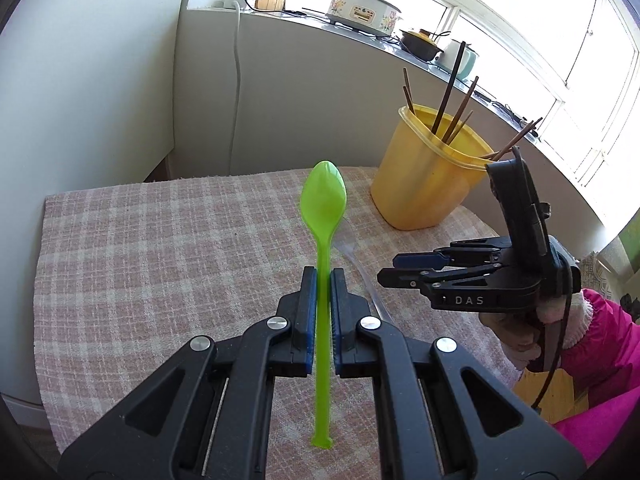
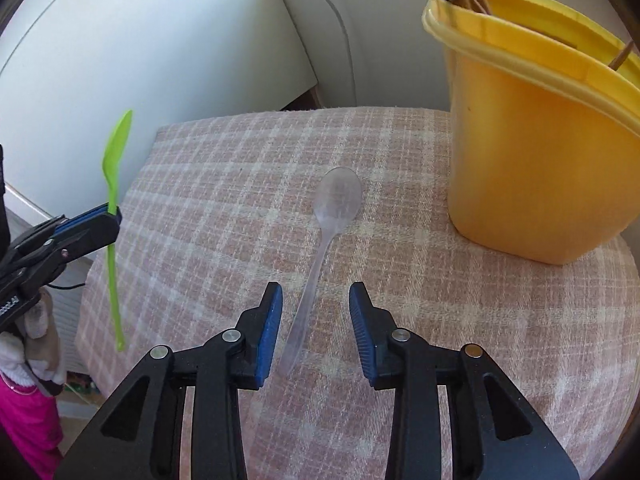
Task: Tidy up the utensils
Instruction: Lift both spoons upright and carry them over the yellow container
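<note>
**Two spoons and a yellow tub on a checked bench**

I hold a gripper in each hand over a bench (image 2: 440, 320) covered with a pink and white checked cloth. My landmark is the yellow tub (image 1: 428, 176), which stands upright on the cloth at the far right corner of the bench.

Well to the left of the tub, my left gripper (image 1: 323, 280) is clenched on a green plastic spoon (image 1: 323, 204). Its blue pads (image 1: 308, 320) press the handle from both sides, about midway along it. The spoon is lifted clear of the cloth, with the bowl pointing away from me and the handle end sticking out behind the pads.

Nearer the tub, just to its left, a clear plastic spoon (image 2: 320, 256) lies flat on the cloth, bowl toward the far edge. My right gripper (image 2: 316, 296) hovers over its handle with the jaws parted. The handle lies between the blue pads (image 2: 268, 332), and neither pad touches it.

In the tub itself, several dark brown chopsticks (image 1: 452, 100) stand leaning at different angles, their ends above the rim.

At the right, beside the tub, my pink sleeve (image 1: 600, 340) shows behind the right gripper.
</note>
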Demonstrator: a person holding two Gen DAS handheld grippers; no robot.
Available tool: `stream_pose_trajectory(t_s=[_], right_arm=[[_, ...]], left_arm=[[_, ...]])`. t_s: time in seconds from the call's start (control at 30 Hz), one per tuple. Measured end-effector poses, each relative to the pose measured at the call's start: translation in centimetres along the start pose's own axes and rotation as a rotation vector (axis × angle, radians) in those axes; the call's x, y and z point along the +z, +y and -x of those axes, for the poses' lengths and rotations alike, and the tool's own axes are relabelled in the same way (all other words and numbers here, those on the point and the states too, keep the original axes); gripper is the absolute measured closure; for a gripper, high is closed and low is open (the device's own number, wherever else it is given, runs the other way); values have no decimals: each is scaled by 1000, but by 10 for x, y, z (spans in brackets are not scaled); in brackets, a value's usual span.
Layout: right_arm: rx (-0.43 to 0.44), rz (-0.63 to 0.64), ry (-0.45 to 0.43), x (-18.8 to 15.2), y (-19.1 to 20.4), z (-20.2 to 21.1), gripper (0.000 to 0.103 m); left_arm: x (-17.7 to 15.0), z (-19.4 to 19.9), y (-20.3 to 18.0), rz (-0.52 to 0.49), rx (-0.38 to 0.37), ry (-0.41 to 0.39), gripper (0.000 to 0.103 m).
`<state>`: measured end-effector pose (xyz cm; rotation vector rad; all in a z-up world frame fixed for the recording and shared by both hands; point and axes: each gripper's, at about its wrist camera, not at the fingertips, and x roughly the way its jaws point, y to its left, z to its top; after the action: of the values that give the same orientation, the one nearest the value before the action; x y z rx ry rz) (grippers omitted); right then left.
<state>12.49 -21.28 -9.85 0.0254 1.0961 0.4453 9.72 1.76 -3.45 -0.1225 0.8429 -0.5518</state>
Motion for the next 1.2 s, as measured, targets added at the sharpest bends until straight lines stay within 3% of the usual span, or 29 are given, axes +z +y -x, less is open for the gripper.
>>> stream_pose_trajectory(t_s=[0.23, 0.3, 0.47, 0.87, 1.2], right_arm=[[-95, 60, 33, 9, 15, -38, 85], [-130, 93, 16, 12, 20, -41, 95], [-111, 94, 1, 10, 25, -39, 99], [-51, 117, -214, -27, 16, 61, 99], [-57, 76, -421, -32, -3, 132, 99]], left_arm=[[-5, 4, 11, 16, 3, 2, 99], [-5, 3, 13, 23, -2, 0, 99], [1, 7, 10, 19, -15, -24, 99], [34, 9, -27, -32, -73, -102, 99], [73, 19, -77, -91, -161, -216, 99]])
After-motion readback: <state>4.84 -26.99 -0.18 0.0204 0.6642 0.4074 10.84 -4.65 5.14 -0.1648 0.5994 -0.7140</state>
